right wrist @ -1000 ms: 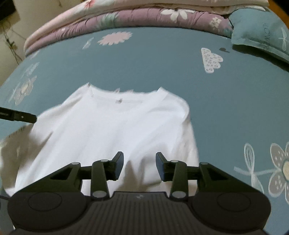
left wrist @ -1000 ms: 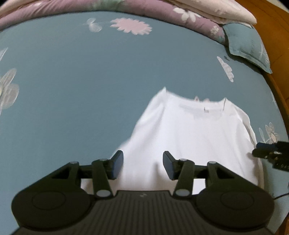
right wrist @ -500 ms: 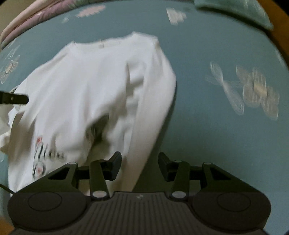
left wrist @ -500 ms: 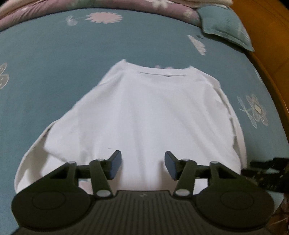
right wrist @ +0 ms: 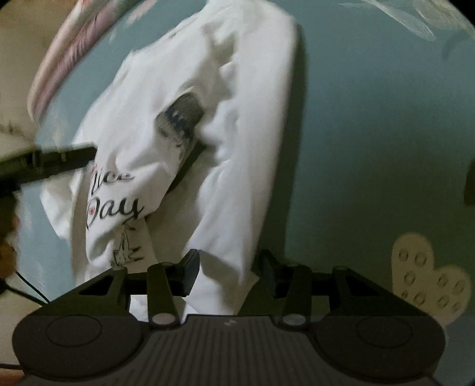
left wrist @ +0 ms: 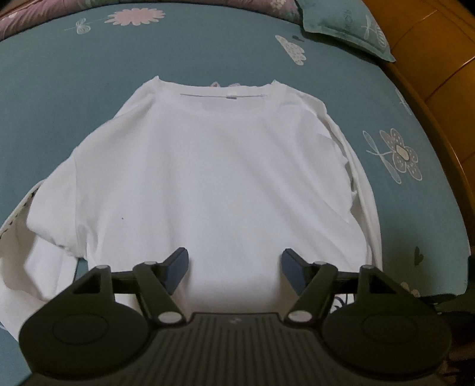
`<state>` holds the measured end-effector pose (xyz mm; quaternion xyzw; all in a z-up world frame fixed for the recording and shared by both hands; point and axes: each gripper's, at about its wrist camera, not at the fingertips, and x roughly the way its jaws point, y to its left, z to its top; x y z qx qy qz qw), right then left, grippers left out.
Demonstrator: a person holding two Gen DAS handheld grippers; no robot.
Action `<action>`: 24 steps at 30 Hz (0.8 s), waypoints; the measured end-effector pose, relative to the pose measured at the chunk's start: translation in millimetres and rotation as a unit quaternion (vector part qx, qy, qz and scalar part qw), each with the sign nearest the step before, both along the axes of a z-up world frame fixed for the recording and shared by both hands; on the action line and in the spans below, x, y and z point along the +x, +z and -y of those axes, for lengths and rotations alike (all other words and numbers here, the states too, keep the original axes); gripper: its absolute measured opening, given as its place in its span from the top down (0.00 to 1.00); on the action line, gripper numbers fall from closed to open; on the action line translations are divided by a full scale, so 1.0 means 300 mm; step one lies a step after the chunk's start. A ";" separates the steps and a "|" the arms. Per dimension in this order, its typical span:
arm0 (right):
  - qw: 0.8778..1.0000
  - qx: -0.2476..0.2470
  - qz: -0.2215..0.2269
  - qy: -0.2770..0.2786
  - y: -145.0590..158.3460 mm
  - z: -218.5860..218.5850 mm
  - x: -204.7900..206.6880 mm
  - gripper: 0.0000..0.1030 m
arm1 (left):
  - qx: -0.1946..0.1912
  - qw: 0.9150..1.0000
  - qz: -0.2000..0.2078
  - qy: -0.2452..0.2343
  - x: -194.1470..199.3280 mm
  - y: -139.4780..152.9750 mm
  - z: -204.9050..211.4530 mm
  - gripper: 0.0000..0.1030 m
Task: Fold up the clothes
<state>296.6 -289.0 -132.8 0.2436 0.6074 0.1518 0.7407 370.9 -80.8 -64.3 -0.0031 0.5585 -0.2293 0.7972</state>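
The left gripper points steeply down over the hem of the white long-sleeved cotton shirt, jaws opening wide, with nothing pinched between them. The shirt lies back-up on the teal flower-printed bedsheet, collar toward twelve o'clock. A teal pillow sits at one o'clock. The right gripper tilts over the shirt's folded edge, jaws half apart and clamping nothing.
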 end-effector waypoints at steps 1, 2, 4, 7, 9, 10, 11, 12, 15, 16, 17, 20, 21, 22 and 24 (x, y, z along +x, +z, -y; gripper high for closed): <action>1.000 0.023 -0.005 -0.014 -0.008 0.022 -0.014 0.53 | -0.003 1.000 0.000 0.000 -0.004 0.002 0.000 0.32; 0.998 0.047 -0.009 -0.029 -0.017 0.043 -0.029 0.53 | -0.005 1.000 -0.001 0.000 -0.006 0.003 0.001 0.32; 0.996 0.081 -0.006 -0.044 -0.028 0.058 -0.063 0.55 | -0.010 1.000 -0.005 0.002 -0.009 0.004 0.007 0.32; 0.990 0.125 -0.007 -0.069 -0.069 0.081 -0.095 0.55 | -0.007 1.000 -0.005 0.001 -0.014 0.006 0.024 0.32; 0.982 0.158 -0.014 -0.099 -0.129 0.118 -0.112 0.71 | -0.004 1.000 -0.008 -0.002 -0.015 0.005 0.038 0.32; 0.978 0.174 -0.017 -0.114 -0.159 0.137 -0.120 0.79 | -0.002 1.000 -0.009 -0.004 -0.016 0.004 0.046 0.32; 0.974 0.188 -0.023 -0.124 -0.185 0.158 -0.114 0.92 | 0.002 1.000 -0.010 -0.006 -0.017 0.004 0.052 0.32; 0.970 0.203 -0.025 -0.130 -0.205 0.172 -0.121 0.92 | 0.005 1.000 -0.011 -0.008 -0.019 0.004 0.058 0.32; 0.968 0.210 -0.020 -0.137 -0.200 0.170 -0.131 0.86 | 0.011 1.000 -0.013 -0.010 -0.020 0.009 0.069 0.32; 0.970 0.204 -0.015 -0.133 -0.188 0.159 -0.129 0.84 | 0.011 1.000 -0.014 -0.010 -0.018 0.010 0.072 0.32; 0.972 0.198 -0.010 -0.129 -0.177 0.148 -0.128 0.79 | 0.013 1.000 -0.015 -0.010 -0.015 0.009 0.076 0.31; 0.976 0.183 -0.011 -0.116 -0.178 0.119 -0.116 0.92 | 0.018 1.000 -0.018 -0.009 -0.005 0.002 0.093 0.31; 0.978 0.176 -0.015 -0.110 -0.175 0.117 -0.107 0.92 | 0.018 1.000 -0.020 -0.009 -0.001 0.000 0.099 0.31; 0.982 0.163 -0.011 -0.101 -0.154 0.122 -0.107 0.91 | 0.019 1.000 -0.020 -0.011 0.002 0.000 0.104 0.31; 0.987 0.135 0.000 -0.084 -0.107 0.134 -0.097 0.92 | 0.023 0.999 -0.017 -0.019 0.006 0.002 0.115 0.31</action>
